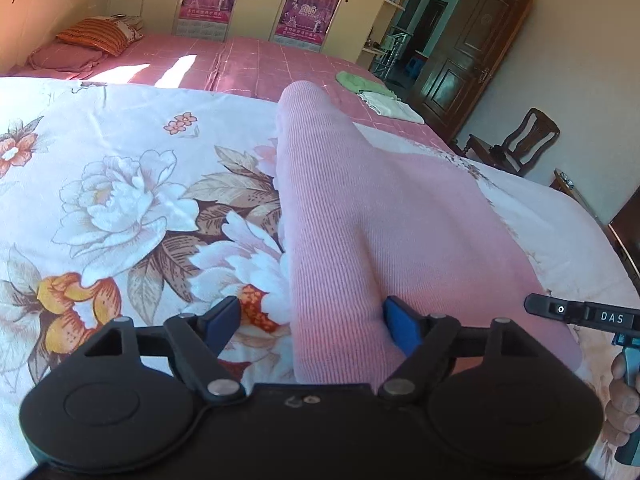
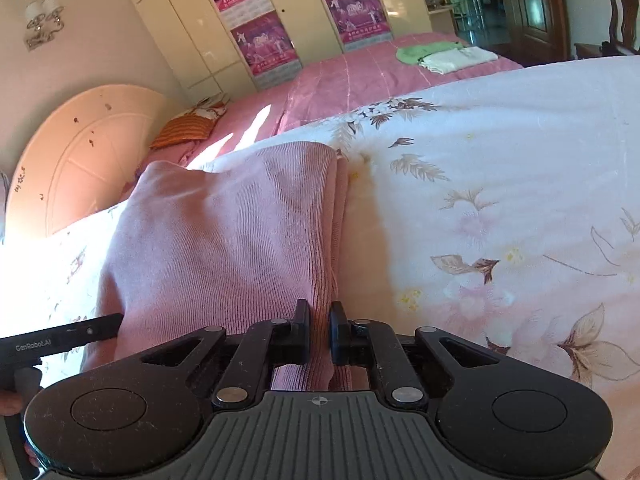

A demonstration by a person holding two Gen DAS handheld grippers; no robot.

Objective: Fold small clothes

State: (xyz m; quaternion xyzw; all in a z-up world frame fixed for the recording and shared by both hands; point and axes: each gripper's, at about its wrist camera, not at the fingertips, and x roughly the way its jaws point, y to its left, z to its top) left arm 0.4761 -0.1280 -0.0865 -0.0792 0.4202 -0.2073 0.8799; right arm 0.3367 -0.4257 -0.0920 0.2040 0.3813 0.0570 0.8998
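On the flowery white bed cover lies a soft, light pink ribbed knit garment, right gripper pinching its near edge, left gripper wide around it.

The pink garment is a soft ribbed knit, pretty matt. It's lying on a smooth printed floral cotton quilt. The left gripper looks like matt black plastic with blue pads and shiny metal rivets. The wardrobe doors are glossy, and the door is dark varnished wood.
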